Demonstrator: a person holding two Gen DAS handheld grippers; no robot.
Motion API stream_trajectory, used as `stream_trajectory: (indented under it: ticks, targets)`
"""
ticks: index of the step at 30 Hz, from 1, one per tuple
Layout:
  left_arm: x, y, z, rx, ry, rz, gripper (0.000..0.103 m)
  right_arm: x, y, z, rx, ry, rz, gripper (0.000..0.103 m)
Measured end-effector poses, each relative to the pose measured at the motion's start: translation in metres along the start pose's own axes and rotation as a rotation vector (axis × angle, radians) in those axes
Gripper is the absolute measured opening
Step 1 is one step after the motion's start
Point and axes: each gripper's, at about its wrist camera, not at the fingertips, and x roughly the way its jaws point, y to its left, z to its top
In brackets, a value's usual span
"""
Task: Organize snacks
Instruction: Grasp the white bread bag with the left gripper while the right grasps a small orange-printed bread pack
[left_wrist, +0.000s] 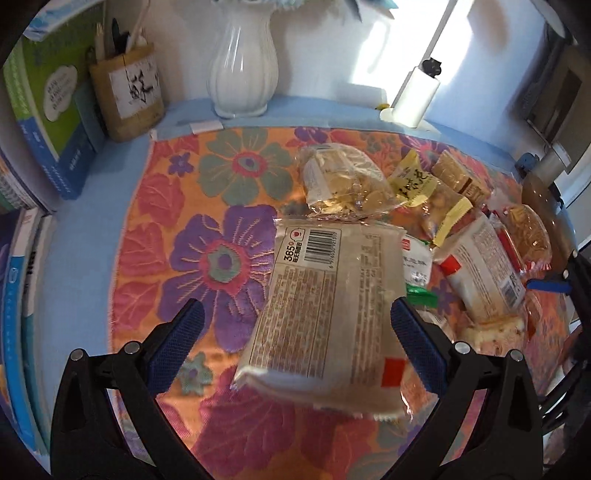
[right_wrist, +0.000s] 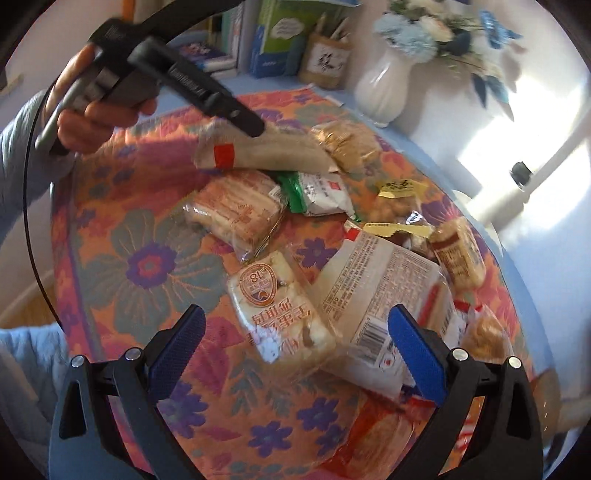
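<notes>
Surface: floral orange mat (left_wrist: 229, 192).
Left tongs (left_wrist: 295, 332): apart; we see the pale barcode-printed snack packet (left_wrist: 325, 314) between them, leaning right, long axis running up-frame.
Right tongs (right_wrist: 295, 345): apart, empty.

White snack pack (left_wrist: 325, 314), barcode and red square on back: tilted, blurred, lying between open fingers of left hand-held gripper (left_wrist: 295, 339); contact with fingers cannot be told. Second white pack (right_wrist: 373, 306) flat, barcode end just beside nougat pack (right_wrist: 280, 314). Clear biscuit bag (left_wrist: 343, 184), yellow-wrapped nuts (left_wrist: 432, 195), green-edged sachet (right_wrist: 321, 192), striped wafer pack (right_wrist: 236, 214) clustered on floral cloth (left_wrist: 166, 236).
</notes>
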Motion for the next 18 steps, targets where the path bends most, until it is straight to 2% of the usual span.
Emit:
stream_trajectory:
  ticks: [6, 9, 10, 12, 13, 14, 15, 16, 18]
  targets:
    - [0.025, -0.003, 0.007, -0.002, 0.079, -0.137, 0.100, 0.022, 0.002, -0.002, -0.057, 0.039, 0.042, 0.097]
    - [0.033, -0.015, 0.004, 0.049, 0.113, -0.117, 0.100, 0.027, 0.003, -0.004, -0.062, 0.041, 0.057, 0.092]
    - [0.034, -0.019, 0.003, 0.064, 0.111, -0.103, 0.100, 0.030, 0.004, -0.005, -0.061, 0.046, 0.061, 0.086]
    - [0.033, -0.020, 0.002, 0.058, 0.101, -0.104, 0.100, 0.030, 0.004, -0.007, -0.060, 0.043, 0.053, 0.081]
    - [0.032, -0.018, 0.002, 0.044, 0.096, -0.109, 0.100, 0.028, 0.004, -0.008, -0.056, 0.041, 0.058, 0.073]
    - [0.033, -0.016, 0.003, 0.025, 0.091, -0.110, 0.097, 0.027, 0.004, -0.007, -0.049, 0.039, 0.064, 0.064]
    - [0.032, -0.014, 0.003, 0.009, 0.085, -0.101, 0.087, 0.024, 0.003, -0.008, -0.037, 0.036, 0.071, 0.061]
    - [0.031, -0.012, 0.001, 0.002, 0.081, -0.092, 0.081, 0.022, 0.003, -0.008, -0.028, 0.032, 0.074, 0.055]
    - [0.028, -0.009, -0.002, -0.011, 0.075, -0.097, 0.078, 0.019, 0.003, -0.013, -0.008, 0.025, 0.078, 0.050]
